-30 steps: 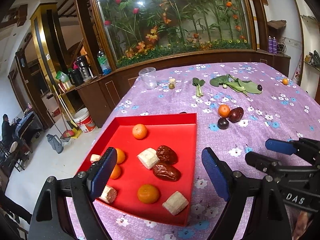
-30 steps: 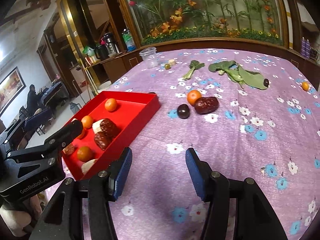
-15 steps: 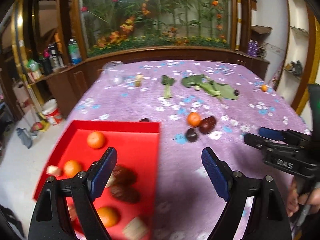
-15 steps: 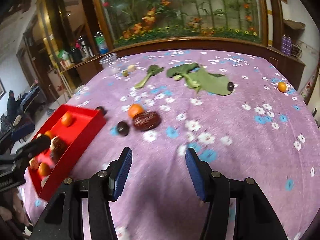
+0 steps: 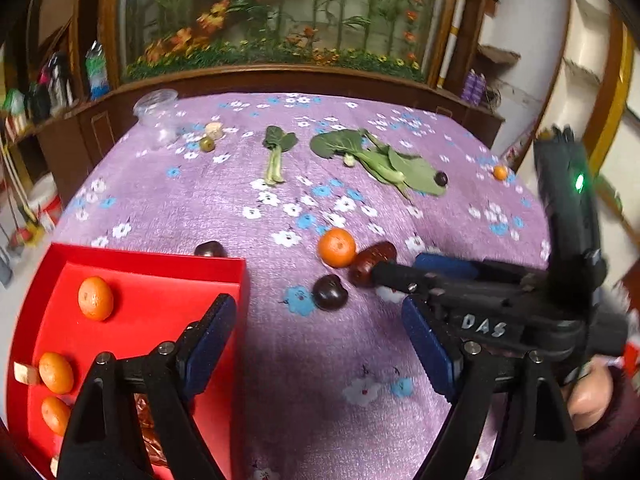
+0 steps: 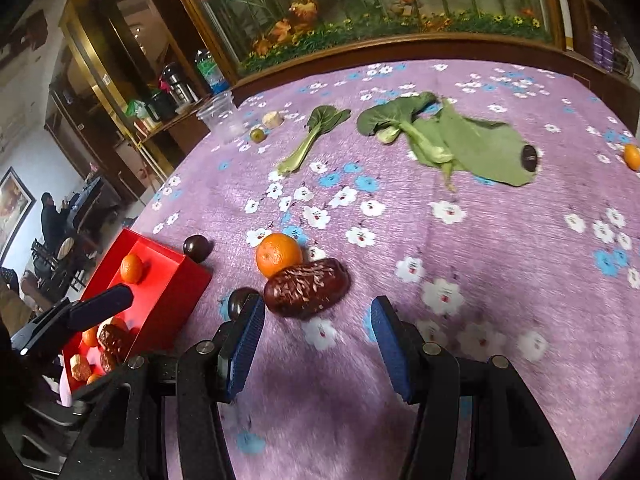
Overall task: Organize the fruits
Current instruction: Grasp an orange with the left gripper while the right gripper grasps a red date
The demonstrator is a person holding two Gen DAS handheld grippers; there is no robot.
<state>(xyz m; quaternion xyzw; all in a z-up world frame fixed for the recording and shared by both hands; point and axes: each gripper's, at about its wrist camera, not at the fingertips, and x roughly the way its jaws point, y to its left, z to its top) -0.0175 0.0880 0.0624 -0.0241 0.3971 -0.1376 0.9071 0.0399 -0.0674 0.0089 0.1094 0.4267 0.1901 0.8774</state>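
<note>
The left tongs (image 5: pixel 320 344) are spread wide and hold nothing; under them is only the purple flowered cloth of the bench (image 5: pixel 360 420), and their left blue pad (image 5: pixel 208 340) stands over the right edge of the red tray (image 5: pixel 160 264). The right tongs (image 6: pixel 316 340) are also spread, less wide, and nothing is between them. Just in front of their gap lies a big wrinkled red date (image 6: pixel 306 287) on the cloth, not touched by the pads. A mandarin (image 6: pixel 279 254) sits behind the date and touches it. A dark plum (image 6: pixel 240 300) lies just left of the date, partly hidden behind the left pad of the right tongs. From the left wrist view the right tongs come in from the right side, and their tip is over the date (image 5: pixel 370 262), near the mandarin (image 5: pixel 337 247) and the plum (image 5: pixel 329 292).

Another dark plum (image 6: pixel 197 248) rests on the cloth against the far wall of the tray. Inside the tray are several mandarins (image 5: pixel 95 298), some dates (image 6: pixel 114 338) and pale cut pieces (image 5: pixel 26 373).

Further back on the bench lie bok choy leaves (image 6: pixel 448 136), one small bok choy (image 6: pixel 308 136), a dark round fruit (image 6: pixel 530 157) on a leaf, a small green fruit (image 6: pixel 257 135), a pale piece (image 6: pixel 273 119) and a clear plastic cup (image 5: pixel 157 118). One more mandarin (image 6: pixel 632 157) is near the right edge.
</note>
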